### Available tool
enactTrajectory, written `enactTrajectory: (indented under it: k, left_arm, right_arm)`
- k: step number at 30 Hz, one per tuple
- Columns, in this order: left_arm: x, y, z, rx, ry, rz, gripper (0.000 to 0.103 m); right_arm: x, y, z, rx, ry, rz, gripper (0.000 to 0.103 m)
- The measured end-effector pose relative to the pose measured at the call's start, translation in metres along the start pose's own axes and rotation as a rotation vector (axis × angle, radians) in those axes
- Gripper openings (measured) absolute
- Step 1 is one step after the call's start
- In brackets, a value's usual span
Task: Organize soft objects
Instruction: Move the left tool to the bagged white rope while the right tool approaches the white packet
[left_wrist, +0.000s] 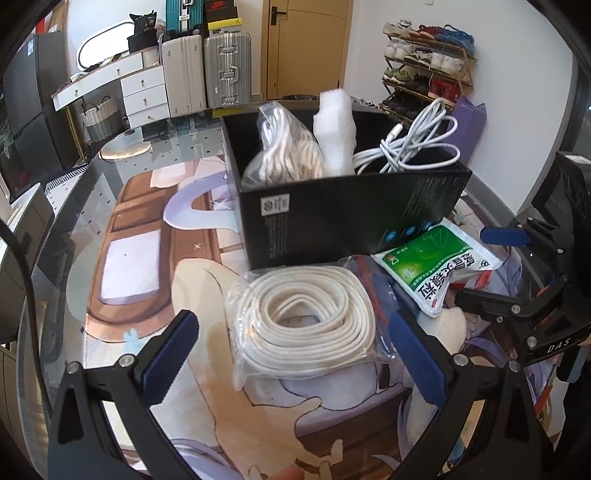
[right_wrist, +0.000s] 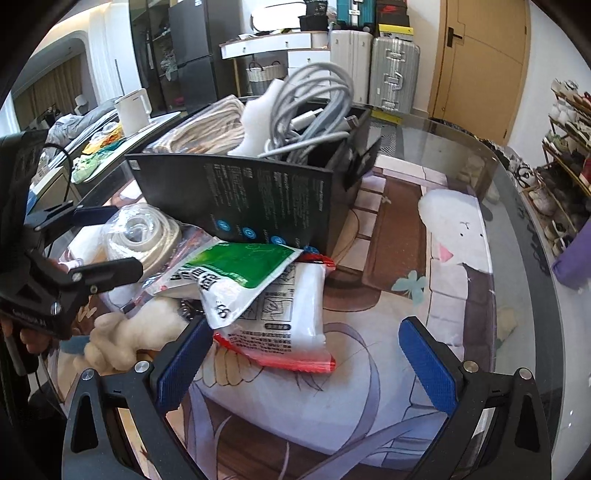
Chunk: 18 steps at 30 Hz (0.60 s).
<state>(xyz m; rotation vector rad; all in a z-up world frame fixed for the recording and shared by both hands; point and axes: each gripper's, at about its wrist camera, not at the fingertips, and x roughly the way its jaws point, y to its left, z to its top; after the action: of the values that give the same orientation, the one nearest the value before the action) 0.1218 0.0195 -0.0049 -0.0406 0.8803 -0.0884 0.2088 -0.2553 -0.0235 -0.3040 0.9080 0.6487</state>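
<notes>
The bagged coil of white rope (left_wrist: 303, 325) lies flat at lower centre of the left wrist view, dead ahead between the spread fingers of the left gripper (left_wrist: 291, 362), its long axis running toward the black box (left_wrist: 351, 218) behind it. This hand looks the nearer one. The right gripper (right_wrist: 310, 362), also wide apart and empty, faces the green packet (right_wrist: 236, 273); only its view shows the red-edged bag (right_wrist: 291, 325) beneath.
</notes>
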Motion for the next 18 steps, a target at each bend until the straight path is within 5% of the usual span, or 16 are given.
enactTrajectory:
  k: [18]
  left_arm:
    - [0.006, 0.014, -0.002, -0.004, 0.048, 0.037, 0.103]
  right_arm:
    - [0.004, -0.015, -0.004, 0.028, 0.017, -0.012, 0.102]
